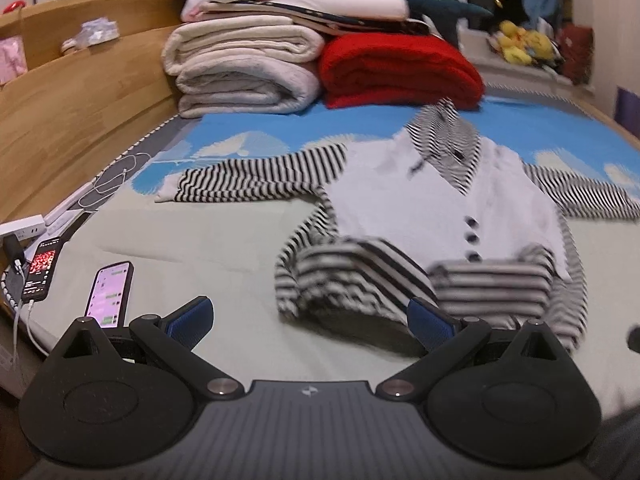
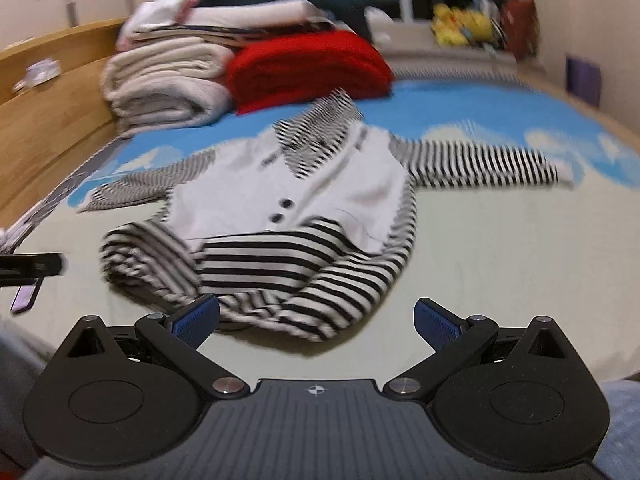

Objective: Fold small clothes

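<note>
A small white garment with black-and-white striped sleeves, collar and legs (image 1: pixel 432 208) (image 2: pixel 304 200) lies face up on the bed, sleeves spread to both sides. Its striped lower part is folded up over the white front. My left gripper (image 1: pixel 312 320) is open just before the folded lower edge, with nothing between its blue pads. My right gripper (image 2: pixel 316 318) is open too, its left pad (image 2: pixel 198 318) close to the striped hem. Both views are motion-blurred.
Folded cream blankets (image 1: pixel 240 68) and a red blanket (image 1: pixel 400 68) are stacked at the bed's far end by a wooden headboard (image 1: pixel 80 92). Two lit phones (image 1: pixel 108 292) and a charger (image 1: pixel 24 228) lie at the left edge. The left gripper's tip (image 2: pixel 32 266) shows in the right wrist view.
</note>
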`<state>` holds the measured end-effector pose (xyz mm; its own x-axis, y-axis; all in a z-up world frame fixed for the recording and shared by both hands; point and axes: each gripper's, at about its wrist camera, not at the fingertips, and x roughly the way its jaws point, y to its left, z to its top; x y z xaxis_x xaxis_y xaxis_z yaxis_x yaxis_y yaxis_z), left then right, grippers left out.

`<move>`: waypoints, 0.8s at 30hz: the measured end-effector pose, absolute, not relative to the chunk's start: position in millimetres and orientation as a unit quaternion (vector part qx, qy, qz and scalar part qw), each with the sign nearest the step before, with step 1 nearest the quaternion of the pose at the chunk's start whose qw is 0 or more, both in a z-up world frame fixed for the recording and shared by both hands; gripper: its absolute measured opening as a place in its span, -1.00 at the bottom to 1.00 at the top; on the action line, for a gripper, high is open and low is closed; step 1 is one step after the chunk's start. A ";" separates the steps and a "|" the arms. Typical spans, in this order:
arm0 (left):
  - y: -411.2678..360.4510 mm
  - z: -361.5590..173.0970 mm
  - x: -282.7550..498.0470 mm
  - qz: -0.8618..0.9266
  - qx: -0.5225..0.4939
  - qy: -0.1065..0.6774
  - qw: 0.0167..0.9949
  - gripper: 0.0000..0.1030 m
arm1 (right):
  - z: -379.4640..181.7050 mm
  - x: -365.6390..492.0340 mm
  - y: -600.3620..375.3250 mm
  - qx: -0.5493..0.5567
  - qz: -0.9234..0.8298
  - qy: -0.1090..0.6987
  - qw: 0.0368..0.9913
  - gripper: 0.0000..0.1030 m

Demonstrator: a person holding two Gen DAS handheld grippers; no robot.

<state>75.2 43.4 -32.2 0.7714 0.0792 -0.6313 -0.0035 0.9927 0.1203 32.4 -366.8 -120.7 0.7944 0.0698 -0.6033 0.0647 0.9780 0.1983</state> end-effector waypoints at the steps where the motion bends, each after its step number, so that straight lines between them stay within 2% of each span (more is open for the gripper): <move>1: 48.8 -34.9 86.8 0.022 0.050 0.342 0.938 1.00 | -126.3 43.0 -373.9 0.112 -0.010 0.333 0.936 0.99; 5: 63.5 -52.5 124.4 0.016 0.038 0.360 0.932 1.00 | -151.5 72.6 -390.4 0.114 -0.042 0.384 0.915 0.98; 13: 60.5 -93.9 141.4 0.017 0.106 0.361 0.927 1.00 | -207.9 95.2 -359.5 0.075 -0.004 0.472 0.878 0.98; 15: 62.4 -103.4 151.1 0.032 0.115 0.380 0.917 1.00 | -211.5 108.5 -347.3 0.050 -0.025 0.467 0.882 0.98; 17: 68.4 -109.2 161.7 0.050 0.113 0.393 0.911 1.00 | -203.5 127.7 -341.7 0.048 -0.035 0.454 0.889 0.88; 21: 83.0 -109.1 178.8 0.064 0.089 0.401 0.910 1.00 | -162.6 170.1 -358.9 0.112 -0.055 0.391 0.912 0.88; 24: 84.7 -106.1 193.8 0.053 0.067 0.402 0.912 1.00 | -154.1 213.8 -367.0 0.109 -0.036 0.393 0.912 0.92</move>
<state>193.8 84.7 -106.1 0.6718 0.1497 -0.7254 -0.0429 0.9856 0.1637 213.8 -367.0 -154.1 0.6885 0.0193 -0.7249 0.1515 0.9738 0.1698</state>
